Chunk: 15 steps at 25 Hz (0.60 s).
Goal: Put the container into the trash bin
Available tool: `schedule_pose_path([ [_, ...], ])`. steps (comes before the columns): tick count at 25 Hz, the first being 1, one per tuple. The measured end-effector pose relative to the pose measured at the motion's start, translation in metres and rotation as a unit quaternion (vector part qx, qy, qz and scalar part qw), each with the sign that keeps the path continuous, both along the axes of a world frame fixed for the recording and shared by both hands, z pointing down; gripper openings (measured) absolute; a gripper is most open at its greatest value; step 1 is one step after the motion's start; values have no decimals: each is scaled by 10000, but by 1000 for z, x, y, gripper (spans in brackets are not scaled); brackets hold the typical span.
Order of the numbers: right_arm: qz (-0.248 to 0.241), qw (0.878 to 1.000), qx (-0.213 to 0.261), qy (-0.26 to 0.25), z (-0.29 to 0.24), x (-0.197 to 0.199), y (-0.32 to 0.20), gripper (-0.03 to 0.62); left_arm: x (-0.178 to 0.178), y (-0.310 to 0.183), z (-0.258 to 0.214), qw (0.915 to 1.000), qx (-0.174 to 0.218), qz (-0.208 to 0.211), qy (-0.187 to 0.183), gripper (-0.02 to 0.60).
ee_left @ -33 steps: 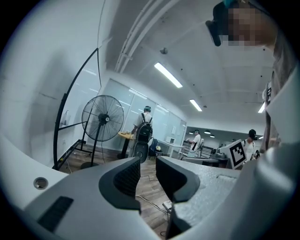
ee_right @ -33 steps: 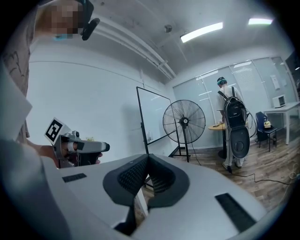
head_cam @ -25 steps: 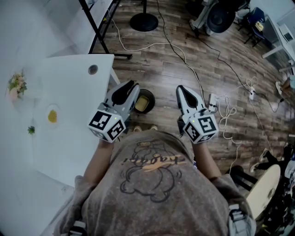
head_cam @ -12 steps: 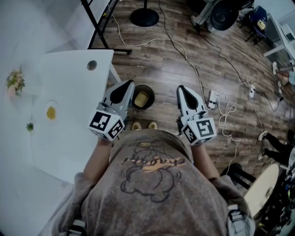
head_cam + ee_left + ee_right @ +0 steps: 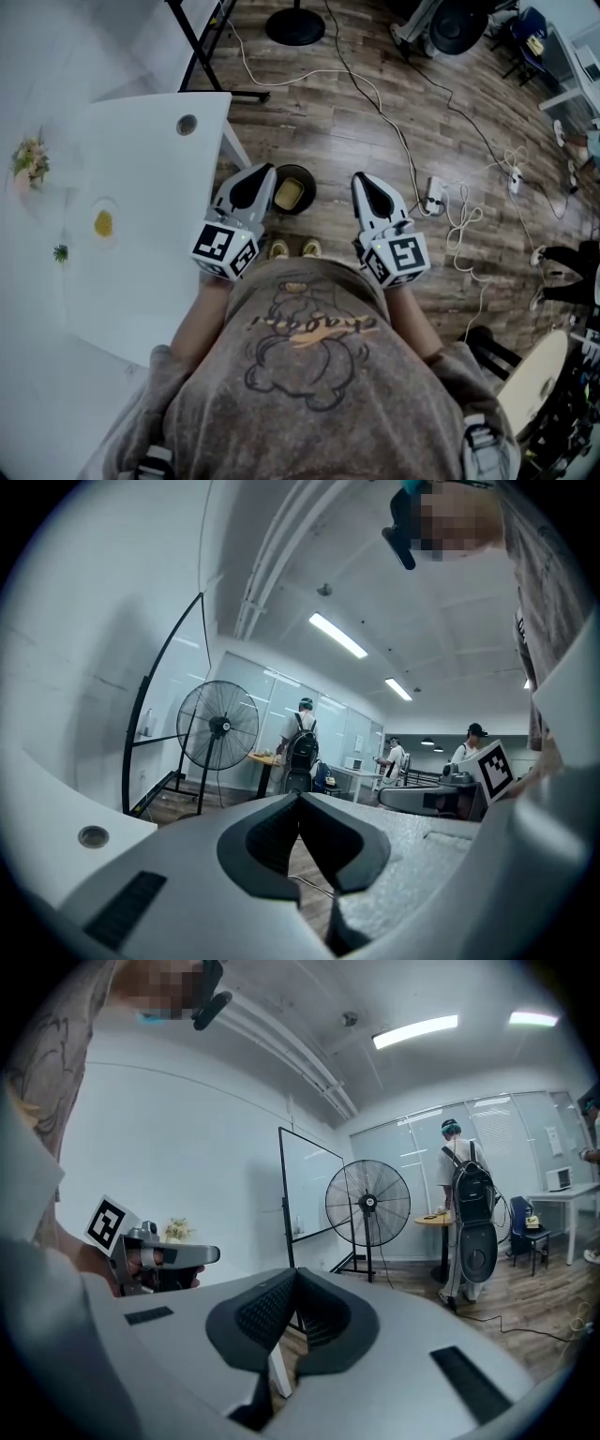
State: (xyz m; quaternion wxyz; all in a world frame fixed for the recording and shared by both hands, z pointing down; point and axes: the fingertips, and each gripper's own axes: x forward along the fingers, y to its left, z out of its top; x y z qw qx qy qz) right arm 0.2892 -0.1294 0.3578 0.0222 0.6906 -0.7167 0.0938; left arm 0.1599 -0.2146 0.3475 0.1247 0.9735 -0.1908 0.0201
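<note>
A small black trash bin stands on the wood floor by the table's corner. A yellowish container lies inside it. In the head view my left gripper hovers just left of the bin's rim, above it, shut and holding nothing. Its jaw tips meet in the left gripper view. My right gripper hangs to the right of the bin, apart from it. It is shut and bare too, its tips touching in the right gripper view. Both point level into the room.
A white table fills the left, with a cable hole, a small flower sprig and a yellow bit. Cables and a power strip lie right. A fan base and black stand legs lie ahead.
Both grippers have sunk a little and drawn nearer my body. The left gripper's jaws have come together. The container stays in the bin.
</note>
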Motion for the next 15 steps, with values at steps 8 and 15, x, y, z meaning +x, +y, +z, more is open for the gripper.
schedule_pose_path([
  [8, 68, 9996, -231, -119, 27, 1, 2, 2, -4, 1, 33, 9998, -105, -37, -140, 4],
  [15, 170, 9987, -413, -245, 48, 0, 6, 2, -12, 0, 54, 9992, -251, -125, -301, 5],
])
